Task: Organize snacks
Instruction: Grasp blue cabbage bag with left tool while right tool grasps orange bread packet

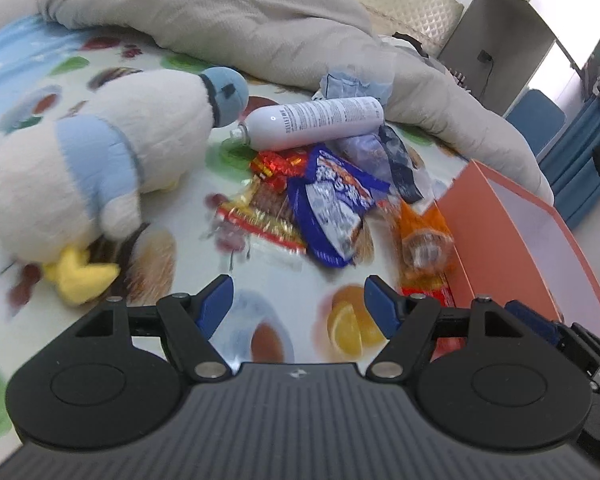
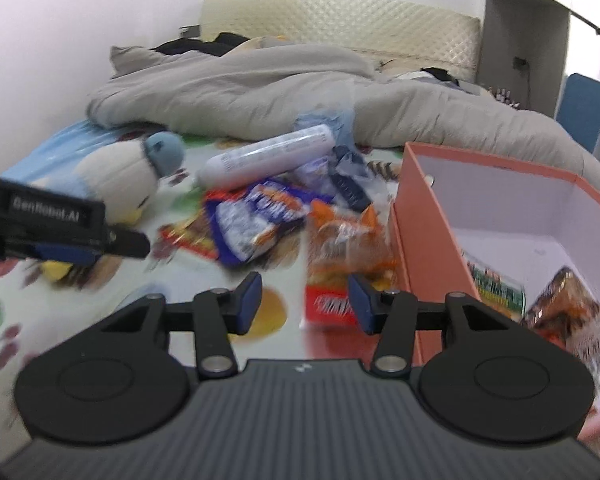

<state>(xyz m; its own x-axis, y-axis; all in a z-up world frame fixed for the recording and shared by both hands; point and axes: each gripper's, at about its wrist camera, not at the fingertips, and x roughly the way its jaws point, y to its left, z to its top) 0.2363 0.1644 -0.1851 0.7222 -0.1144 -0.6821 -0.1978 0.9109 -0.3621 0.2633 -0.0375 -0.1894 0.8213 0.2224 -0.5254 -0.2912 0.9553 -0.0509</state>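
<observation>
The bed (image 1: pixel 284 320) wears a fruit-print sheet. A snack pile (image 1: pixel 324 208) lies mid-bed, a white bottle (image 1: pixel 316 122) at its 12 o'clock and a plush penguin (image 1: pixel 100 160) at 9. The orange box (image 1: pixel 456 216) sits at 3, with the grey quilt (image 1: pixel 228 20) bunched beyond.

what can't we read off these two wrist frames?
- Box contents: right wrist view, near wall and frame edge cut them off; left wrist view shows only the bare inner wall.
- Snack labels: both views, motion blur.
- Dark packets behind the bottle: overlapped, kind unclear.
- Left gripper tips: right wrist view, blurred.
</observation>
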